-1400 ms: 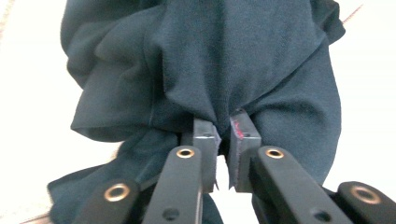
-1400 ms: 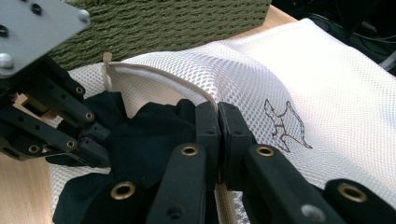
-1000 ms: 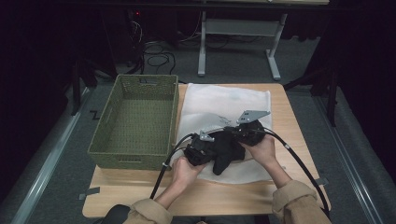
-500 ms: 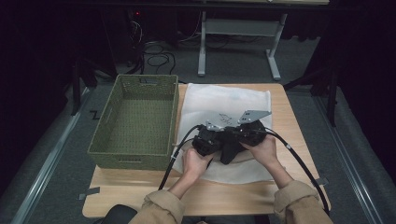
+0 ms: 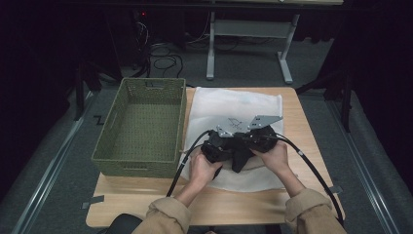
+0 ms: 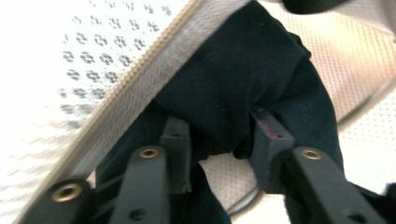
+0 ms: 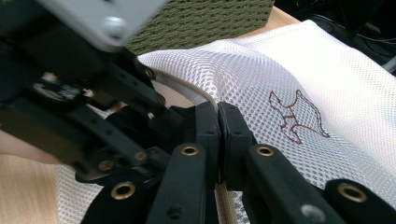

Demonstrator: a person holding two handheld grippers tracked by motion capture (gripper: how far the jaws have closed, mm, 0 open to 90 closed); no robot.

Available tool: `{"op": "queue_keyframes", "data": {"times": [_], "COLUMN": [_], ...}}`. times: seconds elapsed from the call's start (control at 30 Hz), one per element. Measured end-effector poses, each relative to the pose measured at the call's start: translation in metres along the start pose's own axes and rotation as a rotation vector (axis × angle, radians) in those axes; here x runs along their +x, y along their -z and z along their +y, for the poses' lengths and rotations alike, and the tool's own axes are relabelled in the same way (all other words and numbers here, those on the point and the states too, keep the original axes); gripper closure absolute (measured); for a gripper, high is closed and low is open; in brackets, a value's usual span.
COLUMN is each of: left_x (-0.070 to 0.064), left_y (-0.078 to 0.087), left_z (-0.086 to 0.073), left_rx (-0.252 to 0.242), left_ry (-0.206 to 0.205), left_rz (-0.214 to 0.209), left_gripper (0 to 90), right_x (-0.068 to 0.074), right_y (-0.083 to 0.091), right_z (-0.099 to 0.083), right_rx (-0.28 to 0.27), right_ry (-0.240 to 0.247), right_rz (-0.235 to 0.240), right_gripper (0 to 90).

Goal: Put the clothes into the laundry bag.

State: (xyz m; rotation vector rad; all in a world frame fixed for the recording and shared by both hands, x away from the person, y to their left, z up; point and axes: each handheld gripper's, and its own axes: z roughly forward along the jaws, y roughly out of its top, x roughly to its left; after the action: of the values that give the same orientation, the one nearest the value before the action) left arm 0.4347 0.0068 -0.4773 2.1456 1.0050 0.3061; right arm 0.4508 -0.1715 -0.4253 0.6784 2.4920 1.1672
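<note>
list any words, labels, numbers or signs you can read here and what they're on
No readable words, brands or numbers.
The white mesh bag carries one sign: a brown outline of an animal, with no lettering.
The green basket is unmarked.

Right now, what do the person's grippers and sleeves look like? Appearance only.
Both the left gripper and right gripper are black, each topped by a grey three-cornered plate and trailing a black cable. The jaws are black linkages with brass-coloured rivets and blocky black pads. The sleeves are tan with ribbed cuffs.
</note>
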Motion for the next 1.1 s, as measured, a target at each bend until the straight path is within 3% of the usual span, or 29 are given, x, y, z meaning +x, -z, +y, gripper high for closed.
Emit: {"op": "queue_keyframes", "data": {"times": [0.2,0.5,0.7,1.1], "left_x": [-0.002,0.005,0.010,0.015], "left_y": [0.020,0.037,0.038,0.023], "left_z": [-0.003,-0.018,-0.032,-0.049], "left_rx": [0.006,0.087,0.130,0.202], "left_ry": [-0.018,-0.018,-0.012,0.011], "left_rz": [0.002,0.000,0.010,0.003], "left_gripper": [46.8,40.8,39.7,39.4], "right_x": [-0.001,-0.001,-0.001,-0.002], "right_y": [0.001,0.001,0.001,0.001], "right_z": [0.000,0.000,0.000,0.000], "right_rx": [0.006,0.000,-0.004,-0.005], "right_ry": [-0.005,-0.008,-0.006,-0.004], "right_rz": [-0.002,-0.004,-0.002,-0.005], "right_gripper": [88.8,88.8,88.8,88.8]}}
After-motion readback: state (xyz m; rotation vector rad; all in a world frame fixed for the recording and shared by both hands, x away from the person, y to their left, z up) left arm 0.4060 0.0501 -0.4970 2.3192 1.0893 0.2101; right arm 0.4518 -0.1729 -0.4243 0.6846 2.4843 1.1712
